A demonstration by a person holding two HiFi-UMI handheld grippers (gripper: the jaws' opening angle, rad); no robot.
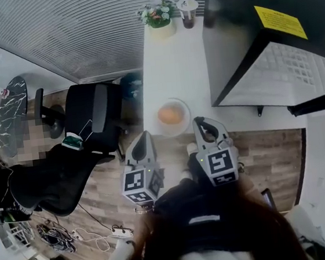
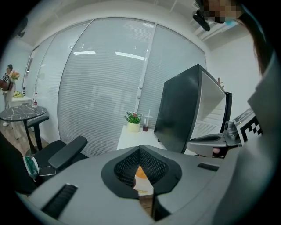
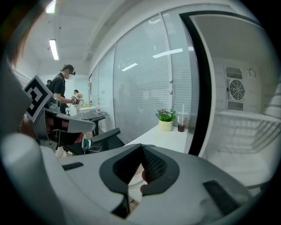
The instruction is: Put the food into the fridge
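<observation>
Dark hair (image 1: pixel 221 236) of the person fills the bottom of the head view, with both grippers just ahead of it.

Food (image 1: pixel 171 115): one round orange item, lying in a plate (image 1: pixel 186 125) at the near end of a white counter (image 1: pixel 166 62). It is outside the fridge.

Left gripper (image 1: pixel 144 136): jaws clenched together, nothing between them. Tip short of the counter edge, left of the plate, apart from it.

Right gripper (image 1: pixel 200 122): jaws likewise pressed together and empty. Tip just beside the plate's right rim; contact cannot be told.

Fridge: on the counter's right, black door (image 1: pixel 233 31) standing open and bearing a yellow label (image 1: pixel 280 21). White interior with a wire shelf (image 1: pixel 283 66) exposed.

Far end of the counter: a potted plant (image 1: pixel 158 14) and a cup (image 1: pixel 187 12) with a straw, side by side.

Left of the counter: a black chair (image 1: pixel 94 119) on a wood floor.
</observation>
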